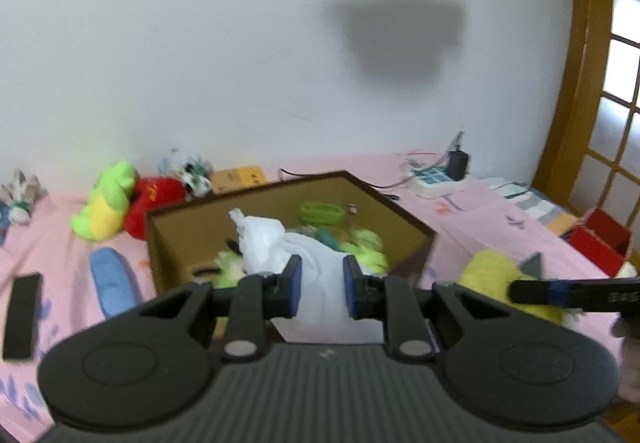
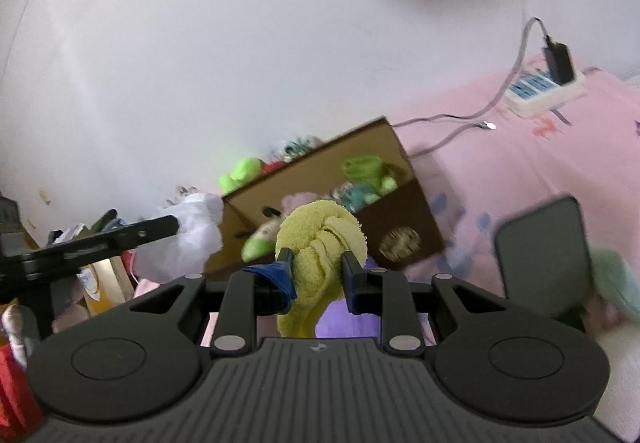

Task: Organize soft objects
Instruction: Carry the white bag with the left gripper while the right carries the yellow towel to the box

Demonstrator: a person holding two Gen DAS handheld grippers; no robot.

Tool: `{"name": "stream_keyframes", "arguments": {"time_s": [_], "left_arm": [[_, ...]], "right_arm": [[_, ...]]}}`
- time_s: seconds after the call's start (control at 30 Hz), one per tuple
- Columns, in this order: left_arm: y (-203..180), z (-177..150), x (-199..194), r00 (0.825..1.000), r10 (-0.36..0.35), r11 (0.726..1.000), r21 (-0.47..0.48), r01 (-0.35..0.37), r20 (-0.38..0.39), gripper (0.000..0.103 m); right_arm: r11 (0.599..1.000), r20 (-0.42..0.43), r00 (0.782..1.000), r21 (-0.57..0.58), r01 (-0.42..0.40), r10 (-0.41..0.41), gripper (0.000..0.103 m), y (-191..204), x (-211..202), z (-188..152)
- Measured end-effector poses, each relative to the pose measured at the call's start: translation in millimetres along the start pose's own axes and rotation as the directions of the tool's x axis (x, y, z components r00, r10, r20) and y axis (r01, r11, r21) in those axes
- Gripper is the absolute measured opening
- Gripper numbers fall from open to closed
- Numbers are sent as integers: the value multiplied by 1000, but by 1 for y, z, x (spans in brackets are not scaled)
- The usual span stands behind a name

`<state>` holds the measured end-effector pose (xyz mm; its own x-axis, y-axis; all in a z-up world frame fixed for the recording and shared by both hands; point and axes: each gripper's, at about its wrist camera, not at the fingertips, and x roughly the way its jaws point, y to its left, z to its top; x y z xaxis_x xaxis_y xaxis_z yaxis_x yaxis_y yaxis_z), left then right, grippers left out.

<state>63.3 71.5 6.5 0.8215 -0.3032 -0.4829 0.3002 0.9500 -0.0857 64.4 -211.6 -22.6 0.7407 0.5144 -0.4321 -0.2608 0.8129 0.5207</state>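
Observation:
My left gripper is shut on a white cloth, held up in front of an open cardboard box. The cloth also shows at the left of the right wrist view, with a left finger against it. My right gripper is shut on a knotted yellow towel, lifted near the box. In the left wrist view the yellow towel hangs at the right behind a right finger. Several green and teal soft toys lie inside the box.
A green-yellow plush, a red plush and a grey-white plush lie on the pink bedsheet left of the box. A blue item, a black slab, a power strip, a red box.

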Motion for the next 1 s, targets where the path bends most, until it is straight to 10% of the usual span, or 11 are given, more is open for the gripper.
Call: {"name": "stream_keyframes", "arguments": {"time_s": [0.9,1.0], "left_arm": [[71,6,133,940,250,949,252,-190,-231,20],[74,4,134,939,256,950,239,-201,-228,38]], "right_arm": [[996,-17,1000,-82,25,-26,7,7,137,60],[994,-35,998,-95,50,-54,7,6,154,55]]}}
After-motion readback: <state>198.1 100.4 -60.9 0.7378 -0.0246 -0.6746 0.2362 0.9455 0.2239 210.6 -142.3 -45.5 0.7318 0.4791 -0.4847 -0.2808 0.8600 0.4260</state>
